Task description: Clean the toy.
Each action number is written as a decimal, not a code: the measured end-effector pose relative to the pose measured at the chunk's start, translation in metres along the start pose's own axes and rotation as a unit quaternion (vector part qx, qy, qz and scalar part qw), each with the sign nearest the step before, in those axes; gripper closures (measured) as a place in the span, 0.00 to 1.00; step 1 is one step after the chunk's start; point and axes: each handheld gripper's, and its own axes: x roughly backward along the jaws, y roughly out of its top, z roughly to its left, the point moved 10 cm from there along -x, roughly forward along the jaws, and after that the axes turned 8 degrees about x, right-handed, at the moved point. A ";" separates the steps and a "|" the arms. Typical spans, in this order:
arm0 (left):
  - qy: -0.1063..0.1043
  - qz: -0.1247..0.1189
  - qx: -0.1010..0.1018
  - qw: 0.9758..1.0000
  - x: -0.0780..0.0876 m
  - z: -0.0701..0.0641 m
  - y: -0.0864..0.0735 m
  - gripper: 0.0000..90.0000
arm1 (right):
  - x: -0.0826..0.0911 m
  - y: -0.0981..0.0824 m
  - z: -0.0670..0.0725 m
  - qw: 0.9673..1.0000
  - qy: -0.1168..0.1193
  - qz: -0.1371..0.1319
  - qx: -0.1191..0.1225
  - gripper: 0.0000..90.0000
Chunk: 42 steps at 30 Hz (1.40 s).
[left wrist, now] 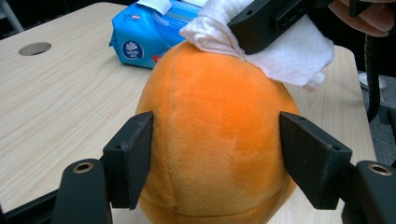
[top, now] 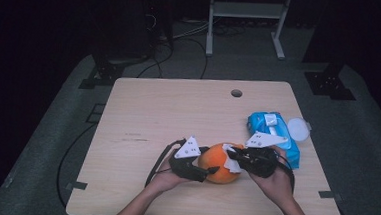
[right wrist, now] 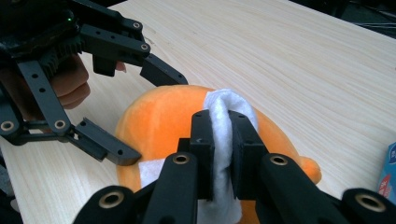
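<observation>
An orange plush ball [top: 219, 165] lies on the wooden table [top: 178, 112] near its front edge. My left gripper [top: 209, 162] grips it from the left; in the left gripper view both black pads [left wrist: 133, 158] press on the sides of the plush ball [left wrist: 215, 130]. My right gripper [top: 234, 158] comes in from the right, shut on a white wipe [top: 231, 163]. In the right gripper view the wipe [right wrist: 225, 103] is pinched between my right gripper's [right wrist: 222, 128] jaws and rests on top of the plush ball [right wrist: 159, 121]. The left gripper [right wrist: 156, 119] straddles the ball's far side there.
A blue pack of wipes [top: 272, 135] lies at the right of the table, with a white round lid [top: 297, 129] beside it near the right edge. A cable hole [top: 236, 93] sits near the far edge. Bare wood stretches across the left and middle.
</observation>
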 end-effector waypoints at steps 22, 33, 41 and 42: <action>-0.010 0.001 -0.004 1.000 0.003 0.001 0.001 0.22 | -0.009 0.003 0.026 0.999 0.027 -0.009 0.021 0.90; -0.006 0.008 0.002 1.000 0.007 0.013 -0.012 0.35 | -0.008 -0.009 0.010 1.000 -0.001 0.011 0.027 0.90; -0.005 0.009 0.006 1.000 0.006 0.014 -0.014 0.33 | -0.014 -0.003 0.029 0.999 0.018 0.003 0.034 0.90; -0.004 0.011 0.005 1.000 0.006 0.014 -0.014 0.33 | -0.016 -0.002 0.035 0.999 0.026 0.003 0.038 0.89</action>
